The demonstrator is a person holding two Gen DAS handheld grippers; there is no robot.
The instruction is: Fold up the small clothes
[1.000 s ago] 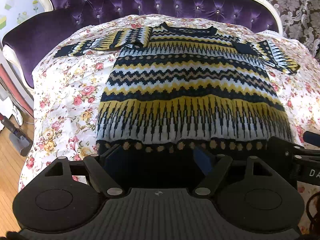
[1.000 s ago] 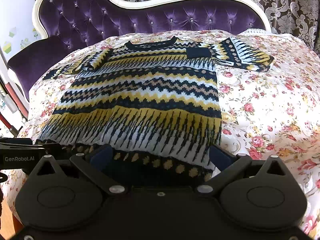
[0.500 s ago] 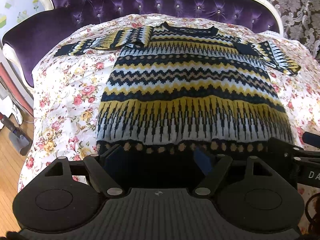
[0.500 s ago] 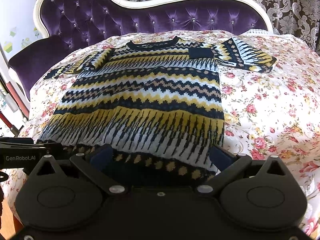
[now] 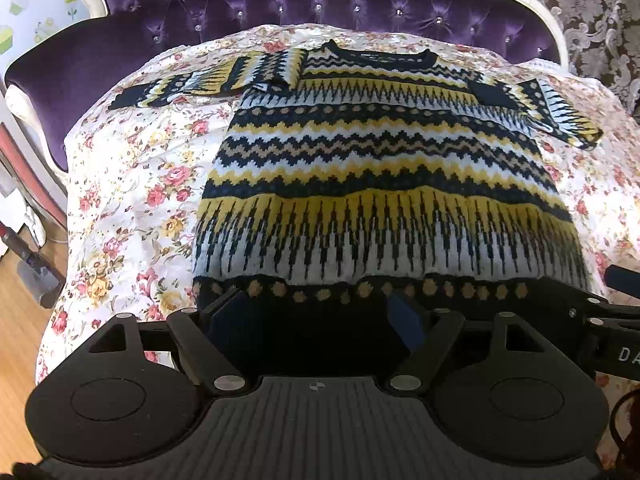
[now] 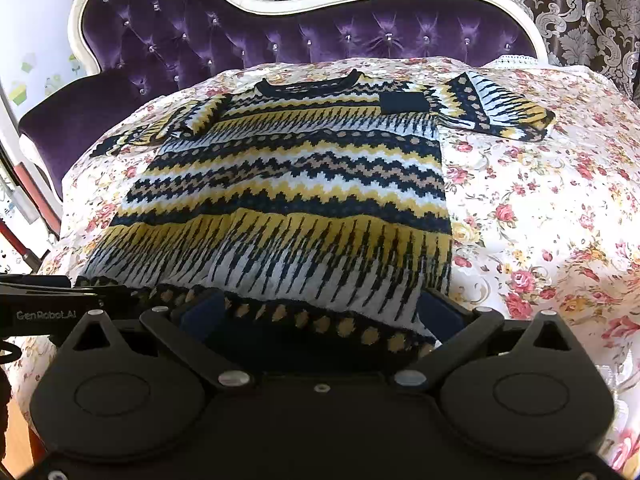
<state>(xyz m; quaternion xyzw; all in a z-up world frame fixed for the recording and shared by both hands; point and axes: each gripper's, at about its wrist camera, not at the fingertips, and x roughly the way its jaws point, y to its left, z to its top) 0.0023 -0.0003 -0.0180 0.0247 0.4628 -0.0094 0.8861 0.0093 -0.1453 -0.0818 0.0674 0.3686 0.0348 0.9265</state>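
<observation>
Sweater (image 5: 384,184) flat on floral sheet (image 5: 132,200), hem between both open tongs

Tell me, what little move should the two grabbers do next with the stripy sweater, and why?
Probably close both grippers on the hem. The sweater lies flat on the flowered sheet. The left gripper and right gripper both sit open at its bottom edge, the dotted hem between their fingers, gripping nothing yet.
</observation>
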